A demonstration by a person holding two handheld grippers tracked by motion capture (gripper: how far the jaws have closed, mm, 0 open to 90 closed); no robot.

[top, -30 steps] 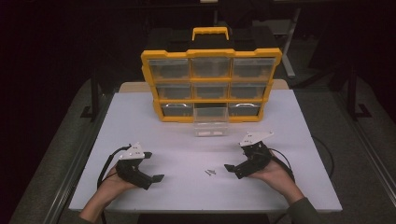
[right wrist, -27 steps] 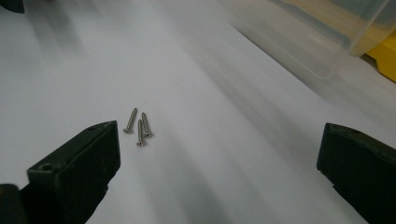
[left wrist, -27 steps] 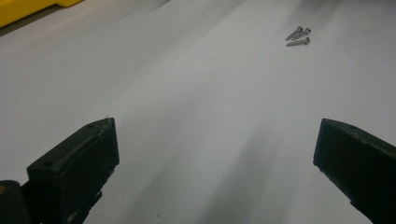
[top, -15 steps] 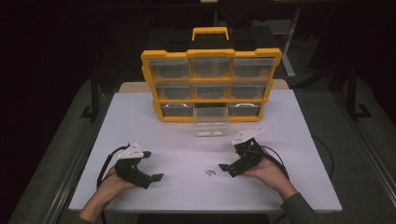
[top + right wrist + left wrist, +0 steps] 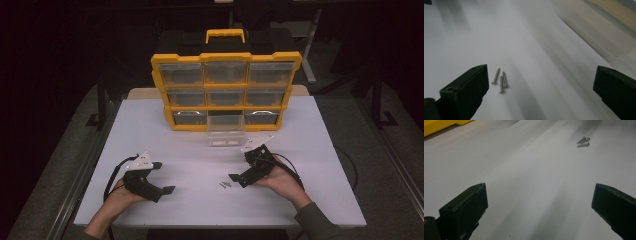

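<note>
We look down on a white rectangular table [image 5: 150, 125] whose near edge is cut off at the bottom of the high view. At its far side stands a yellow plastic organiser case with nine clear drawers [image 5: 226, 90]; what the drawers hold is too dim for us to make out. One clear plastic drawer [image 5: 226, 136] sits pulled out on the table just in front of the case's bottom middle slot, and in the right gripper view it is only a blurred, cropped shape at the far right.

Our left gripper [image 5: 162, 177] rests at the near left, jaws spread wide and holding nothing. Our right gripper [image 5: 241, 170] hangs at the near right, jaws likewise wide apart and empty, with its lower jaw close beside three small silver screws [image 5: 500, 81]. The screws lie bunched together on bare table between the two grippers, nearer the right one. In the high view they are tiny specks.
</note>
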